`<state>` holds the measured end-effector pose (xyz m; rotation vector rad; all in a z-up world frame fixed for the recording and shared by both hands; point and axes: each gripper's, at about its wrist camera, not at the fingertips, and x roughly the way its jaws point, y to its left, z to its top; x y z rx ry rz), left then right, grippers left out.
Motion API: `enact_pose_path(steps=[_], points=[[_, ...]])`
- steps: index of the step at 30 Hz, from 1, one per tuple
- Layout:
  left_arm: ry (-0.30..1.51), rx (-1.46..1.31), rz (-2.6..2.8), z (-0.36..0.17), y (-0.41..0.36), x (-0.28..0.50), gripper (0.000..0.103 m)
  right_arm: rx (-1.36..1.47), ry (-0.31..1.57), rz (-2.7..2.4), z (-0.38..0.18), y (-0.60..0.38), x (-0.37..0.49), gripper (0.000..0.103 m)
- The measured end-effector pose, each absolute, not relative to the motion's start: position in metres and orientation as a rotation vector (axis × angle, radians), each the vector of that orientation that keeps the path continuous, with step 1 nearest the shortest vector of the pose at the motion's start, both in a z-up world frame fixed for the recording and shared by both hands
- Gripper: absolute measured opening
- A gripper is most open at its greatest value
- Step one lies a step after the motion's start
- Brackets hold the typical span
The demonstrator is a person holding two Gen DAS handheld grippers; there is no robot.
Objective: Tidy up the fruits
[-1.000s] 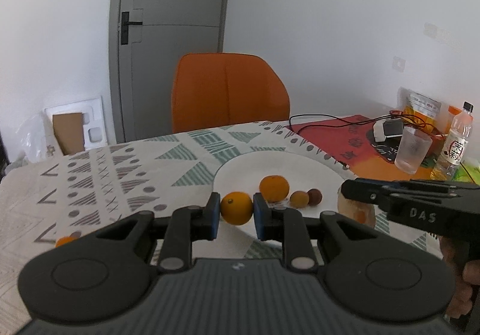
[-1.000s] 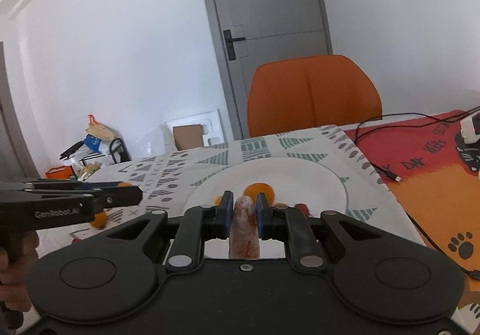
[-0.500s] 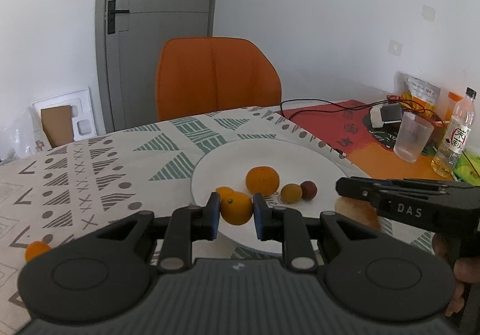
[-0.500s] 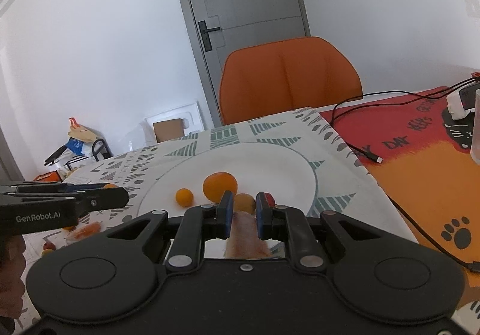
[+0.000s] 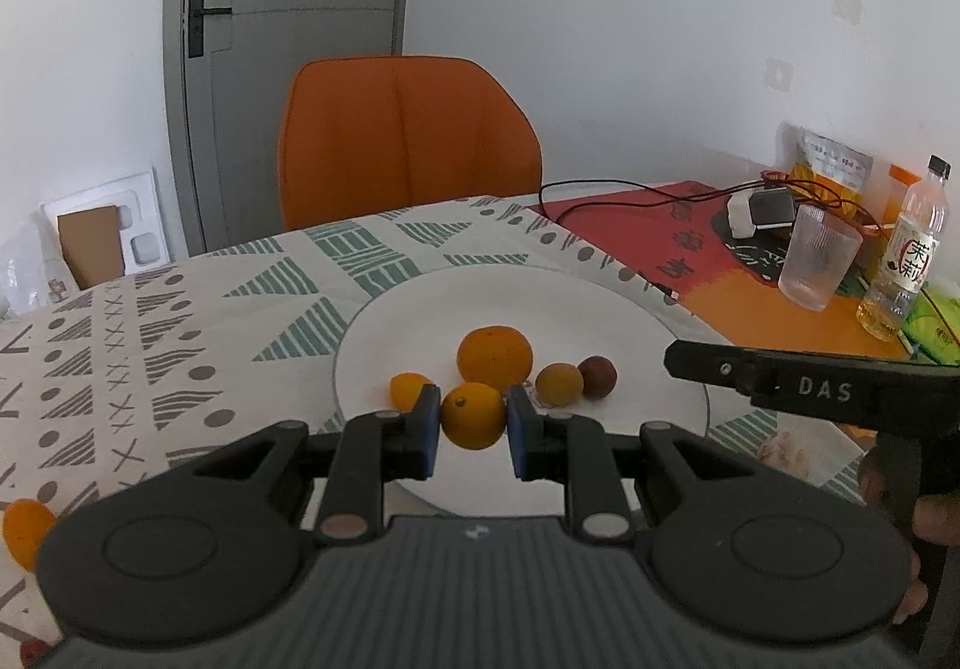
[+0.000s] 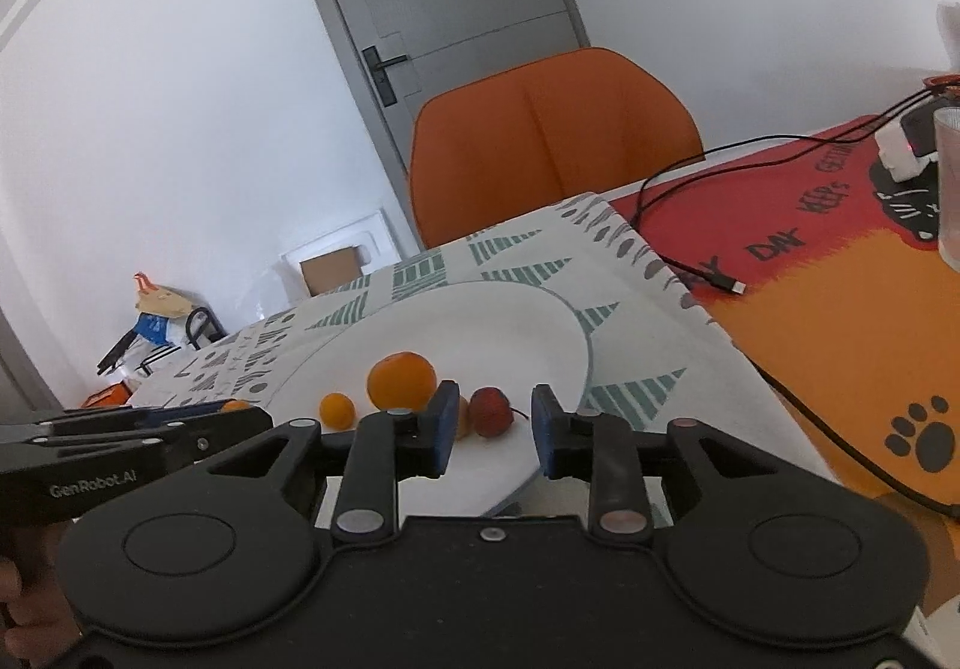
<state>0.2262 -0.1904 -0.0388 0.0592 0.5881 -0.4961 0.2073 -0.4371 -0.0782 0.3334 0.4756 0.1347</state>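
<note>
Our right gripper (image 6: pixel 489 429) is opening, its pale fruit gone from between the jaws. Our left gripper (image 5: pixel 469 422) still pinches an orange (image 5: pixel 473 415) over the plate (image 5: pixel 636 309), next to release.

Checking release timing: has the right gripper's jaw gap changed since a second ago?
Yes. The right gripper is opening its jaws; nothing sits between them now, where they earlier clamped a pale fruit. The plate shows through the gap.
</note>
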Motion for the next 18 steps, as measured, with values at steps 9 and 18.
enact_pose_path(steps=[9, 18], points=[[0.606, 0.05, -0.5, -0.045, -0.189, 0.229, 0.022, 0.271, 0.535, 0.181, -0.086, -0.42, 0.213, 0.004], [0.601, 0.043, -0.48, -0.043, -0.183, 0.23, 0.022, 0.317, 0.469, 0.172, -0.07, -0.434, 0.206, 0.0]])
